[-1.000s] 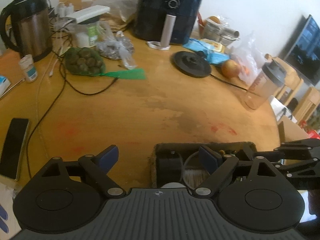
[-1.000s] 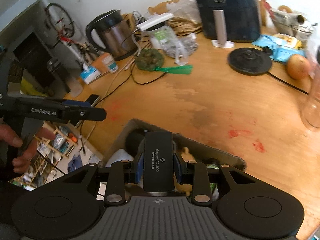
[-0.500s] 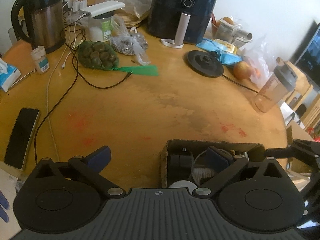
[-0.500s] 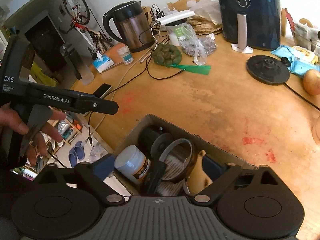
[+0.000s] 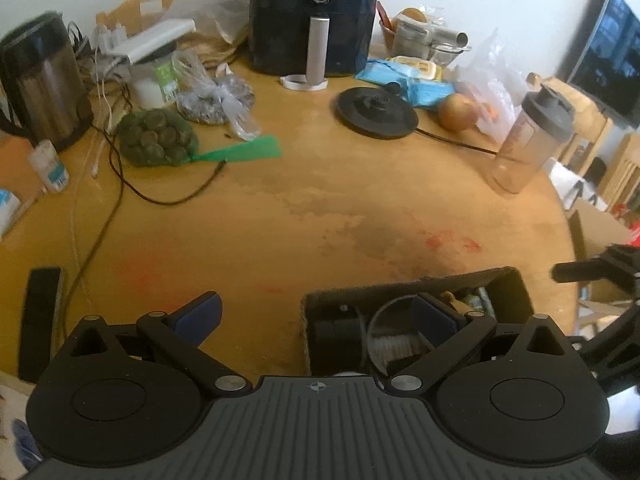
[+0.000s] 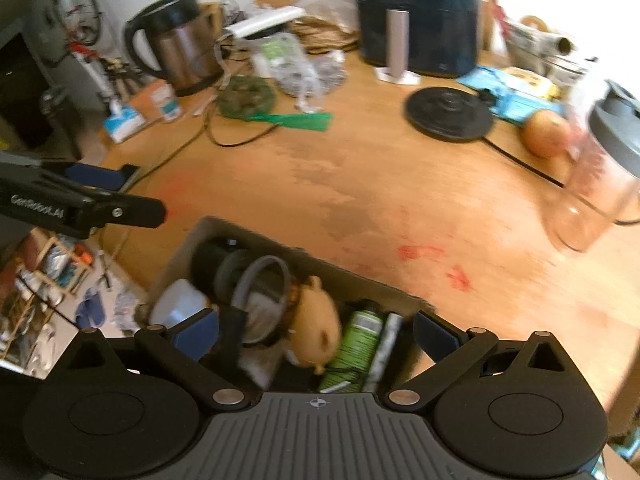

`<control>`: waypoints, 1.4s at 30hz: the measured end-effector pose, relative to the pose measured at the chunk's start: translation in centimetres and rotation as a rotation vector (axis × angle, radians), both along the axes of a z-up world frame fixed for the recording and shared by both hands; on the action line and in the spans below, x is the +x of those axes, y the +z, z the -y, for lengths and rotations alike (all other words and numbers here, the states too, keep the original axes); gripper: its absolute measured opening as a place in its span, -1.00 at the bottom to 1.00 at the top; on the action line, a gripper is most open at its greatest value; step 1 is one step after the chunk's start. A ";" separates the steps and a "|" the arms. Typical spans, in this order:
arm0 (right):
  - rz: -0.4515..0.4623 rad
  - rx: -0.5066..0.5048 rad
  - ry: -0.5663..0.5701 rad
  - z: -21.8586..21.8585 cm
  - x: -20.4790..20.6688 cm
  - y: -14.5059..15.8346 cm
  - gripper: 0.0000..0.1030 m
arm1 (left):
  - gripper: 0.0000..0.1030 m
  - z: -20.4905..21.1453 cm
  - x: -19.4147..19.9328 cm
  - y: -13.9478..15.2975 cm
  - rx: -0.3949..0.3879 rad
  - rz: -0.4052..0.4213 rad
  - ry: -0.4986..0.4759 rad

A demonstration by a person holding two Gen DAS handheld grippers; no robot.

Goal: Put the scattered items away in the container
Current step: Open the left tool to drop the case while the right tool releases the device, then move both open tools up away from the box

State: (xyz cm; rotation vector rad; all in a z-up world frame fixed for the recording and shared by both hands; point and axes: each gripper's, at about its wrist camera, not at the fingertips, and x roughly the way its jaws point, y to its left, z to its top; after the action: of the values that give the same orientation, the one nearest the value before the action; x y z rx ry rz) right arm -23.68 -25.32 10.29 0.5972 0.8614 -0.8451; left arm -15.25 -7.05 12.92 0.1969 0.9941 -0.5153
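Observation:
An open cardboard box (image 6: 360, 276) stands at the table's near edge. It holds a tan plush toy (image 6: 316, 316), a green can (image 6: 356, 340), a white jar (image 6: 180, 304), a grey-rimmed round thing (image 6: 260, 284) and dark items. My right gripper (image 6: 316, 332) hovers over the box; its jaws are opening wide and the pads press on nothing. My left gripper (image 5: 316, 314) is open and bare, over the box (image 5: 400, 286) at its left wall. It also shows from the side in the right wrist view, left gripper (image 6: 120, 194).
On the wooden table (image 5: 280, 216) stand a steel kettle (image 5: 44, 80), a black air fryer (image 5: 316, 16), a kettle base (image 5: 376, 112) and a shaker bottle (image 5: 528, 144). A net of green balls (image 5: 158, 138), a black cable (image 5: 120, 184) and a phone (image 5: 40, 320) lie at the left.
My right gripper went from shut on a black block to wide open, and the block dropped into the box. My left jaws spread a little wider and drew back slightly.

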 end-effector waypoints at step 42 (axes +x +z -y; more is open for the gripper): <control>-0.254 0.374 -0.333 0.9 -0.4 -3.5 1.00 | 1.00 1.1 -0.8 -5.1 0.221 -0.401 -0.027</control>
State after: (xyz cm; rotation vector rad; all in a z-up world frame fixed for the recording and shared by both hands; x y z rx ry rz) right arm -24.08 -26.25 6.81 0.9948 1.1850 -1.0853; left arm -16.05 -8.15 7.86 0.3126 1.4429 -0.4784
